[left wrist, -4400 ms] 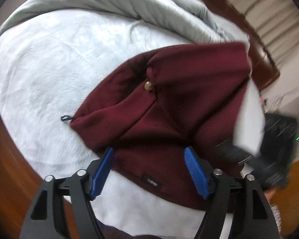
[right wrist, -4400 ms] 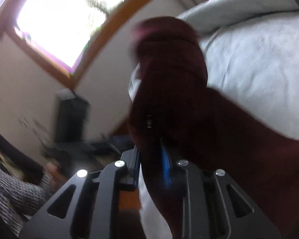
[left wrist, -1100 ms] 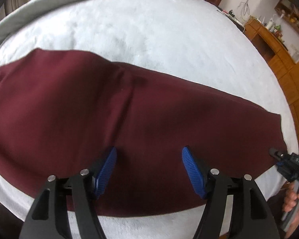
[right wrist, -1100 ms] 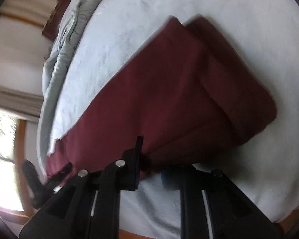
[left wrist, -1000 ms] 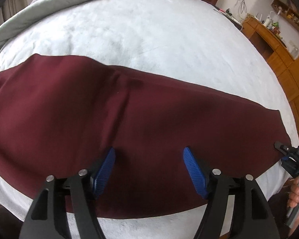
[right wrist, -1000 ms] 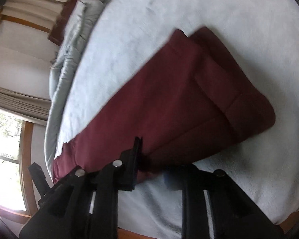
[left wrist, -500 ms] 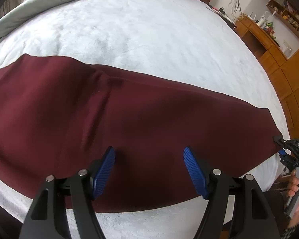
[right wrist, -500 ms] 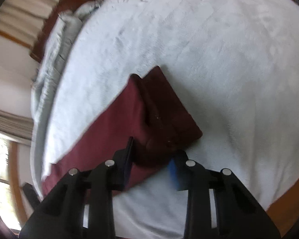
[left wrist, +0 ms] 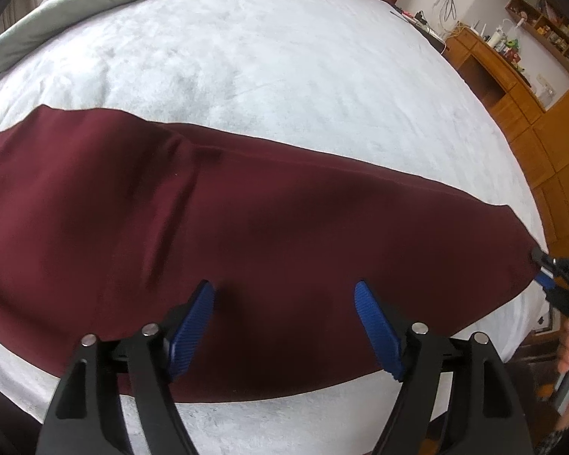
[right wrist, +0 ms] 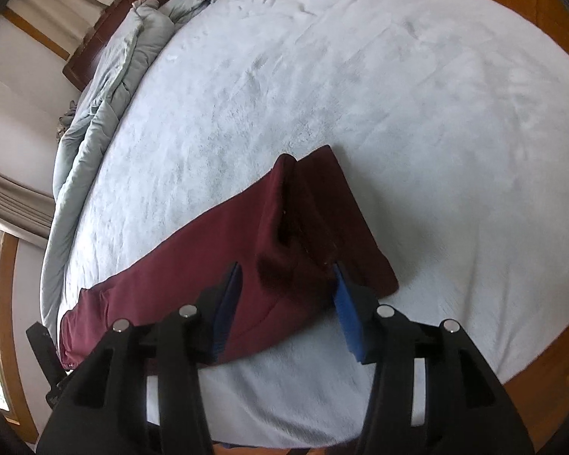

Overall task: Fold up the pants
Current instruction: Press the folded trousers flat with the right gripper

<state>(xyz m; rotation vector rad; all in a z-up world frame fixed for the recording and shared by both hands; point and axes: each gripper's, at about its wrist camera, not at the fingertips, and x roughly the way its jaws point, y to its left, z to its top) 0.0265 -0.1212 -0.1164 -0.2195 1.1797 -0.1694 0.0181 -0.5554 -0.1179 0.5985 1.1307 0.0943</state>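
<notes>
On the bed (left wrist: 284, 57), covered with a pale fluffy blanket, the dark red pants (left wrist: 246, 235) are laid out long and flat, folded in half lengthwise, close to the near edge. The left tongs (left wrist: 284, 311) are held wide apart above the middle of the pants, and nothing is pinched between them. The right tongs (right wrist: 284, 295) have just been opening at the cuff end; a small hump of cloth is seen between the blue pads, but it does not look squeezed. The pants look soft, thick and light, so they can be expected to bend and sag easily and not to slip much. They are best taken by the cuffs at one end and by the edge near the middle, so that the cuff end can be lifted over toward the waist.
</notes>
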